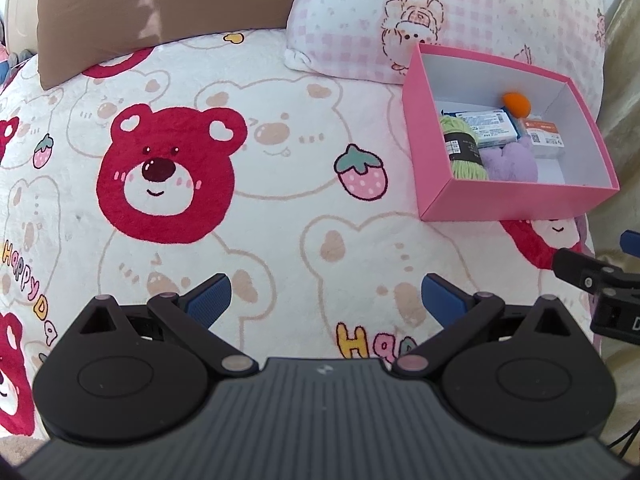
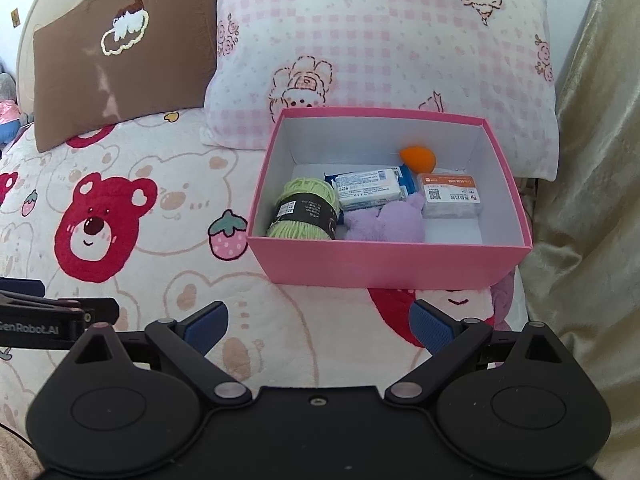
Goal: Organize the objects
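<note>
The right gripper (image 2: 318,326) is being held with its jaws spread apart and empty, low in the frame; the pink box (image 2: 384,268) is lying just ahead, centre-right, its long axis running across. The left gripper (image 1: 326,300), likewise apart and empty, is being kept farther off, the box sitting at upper right.

You are looking at a bed covered by a white fleece blanket (image 2: 168,280) with red bears and strawberries printed on it. At the head, a brown pillow (image 2: 120,64) leans beside a pink checked pillow (image 2: 380,48). To the right hangs a golden curtain (image 2: 592,160). A beige headboard (image 2: 28,60) shows behind the brown pillow. Daylight is bright.
</note>
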`<state>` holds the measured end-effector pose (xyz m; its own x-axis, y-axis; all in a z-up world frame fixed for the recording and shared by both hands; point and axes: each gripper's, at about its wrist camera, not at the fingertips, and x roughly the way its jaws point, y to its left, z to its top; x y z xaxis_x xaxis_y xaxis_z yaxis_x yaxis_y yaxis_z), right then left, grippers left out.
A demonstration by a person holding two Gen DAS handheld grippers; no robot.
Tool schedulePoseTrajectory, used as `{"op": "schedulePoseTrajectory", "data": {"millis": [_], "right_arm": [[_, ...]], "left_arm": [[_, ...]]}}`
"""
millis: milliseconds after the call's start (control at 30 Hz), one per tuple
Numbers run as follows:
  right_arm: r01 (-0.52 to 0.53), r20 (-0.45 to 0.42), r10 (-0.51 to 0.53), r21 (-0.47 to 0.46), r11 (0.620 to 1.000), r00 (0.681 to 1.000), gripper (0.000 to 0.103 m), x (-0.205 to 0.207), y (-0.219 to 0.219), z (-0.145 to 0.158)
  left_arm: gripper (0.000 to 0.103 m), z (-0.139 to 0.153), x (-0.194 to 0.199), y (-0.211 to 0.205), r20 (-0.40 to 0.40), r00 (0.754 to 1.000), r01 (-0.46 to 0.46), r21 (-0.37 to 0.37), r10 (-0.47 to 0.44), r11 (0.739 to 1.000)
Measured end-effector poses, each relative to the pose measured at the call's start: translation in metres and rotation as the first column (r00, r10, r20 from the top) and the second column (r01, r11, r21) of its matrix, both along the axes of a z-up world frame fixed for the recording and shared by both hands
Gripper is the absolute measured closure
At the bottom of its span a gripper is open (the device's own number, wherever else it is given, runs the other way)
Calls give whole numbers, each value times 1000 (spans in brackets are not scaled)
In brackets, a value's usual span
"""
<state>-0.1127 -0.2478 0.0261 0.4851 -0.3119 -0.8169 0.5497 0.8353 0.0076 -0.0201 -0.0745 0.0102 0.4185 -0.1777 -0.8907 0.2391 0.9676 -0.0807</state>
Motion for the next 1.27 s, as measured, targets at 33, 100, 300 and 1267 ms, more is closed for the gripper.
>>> {"op": "schedulePoseTrajectory", "data": {"millis": [33,100,300,1267], "right_arm": [[0,0,0,-1,1000,1000,4,-1,0,0],[1,1,-1,2,1000,1000,4,-1,0,0],[8,14,-9,18,1000,1000,4,-4,-3,0],[24,9,-24,24,999,1000,4,-6,-6,-4]], "left_arm": [[0,0,0,-1,-1,1000,2,3,-2,1000],[0,0,0,-2,-1,1000,2,10,-2,1000],[0,1,0,-4,-2,1000,-6,29,6,1000],[0,2,-2,-5,10,1000,-8,31,8,999]]}}
